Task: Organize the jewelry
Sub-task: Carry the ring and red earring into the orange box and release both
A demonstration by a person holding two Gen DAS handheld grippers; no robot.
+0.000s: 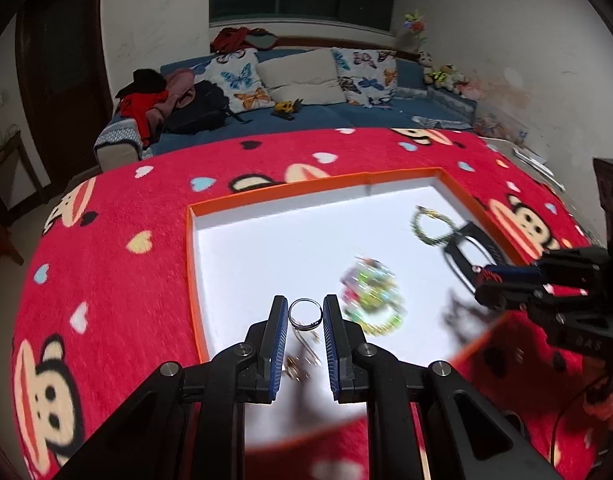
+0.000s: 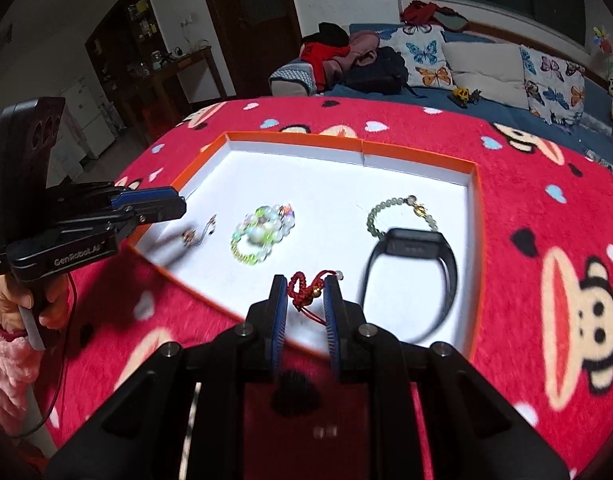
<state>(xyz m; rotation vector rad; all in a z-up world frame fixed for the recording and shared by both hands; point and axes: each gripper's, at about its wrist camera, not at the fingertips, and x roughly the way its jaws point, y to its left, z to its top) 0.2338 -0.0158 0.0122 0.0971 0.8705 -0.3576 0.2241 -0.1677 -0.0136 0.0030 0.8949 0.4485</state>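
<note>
I have one silver ring [image 1: 305, 313] clamped between the pads of my left gripper [image 1: 305, 322], held above the near edge of the tray [image 1: 266, 202]. My right gripper [image 2: 305, 298] is clenched on one red knotted cord charm [image 2: 306, 286], also over the tray's near side.

Lying in the tray I count one cluster of clear and green beads [image 2: 262, 234], one pale green bead bracelet [image 2: 400, 214] with a gold charm, one black wristband [image 2: 416, 276] just touching that bracelet, and one small gold piece [image 2: 198, 234] near the left wall, too blurred for me to tell what it is.

The tray is white inside with an orange rim and has a single open compartment. It sits on a red fleece blanket [image 1: 106, 272] printed with monkey faces and hearts. Beyond it is a blue sofa [image 1: 326, 116] with three cushions, two of them butterfly-printed, a pile of clothes and a dark bag. A dark window is above it, and a dark door is to the left.
</note>
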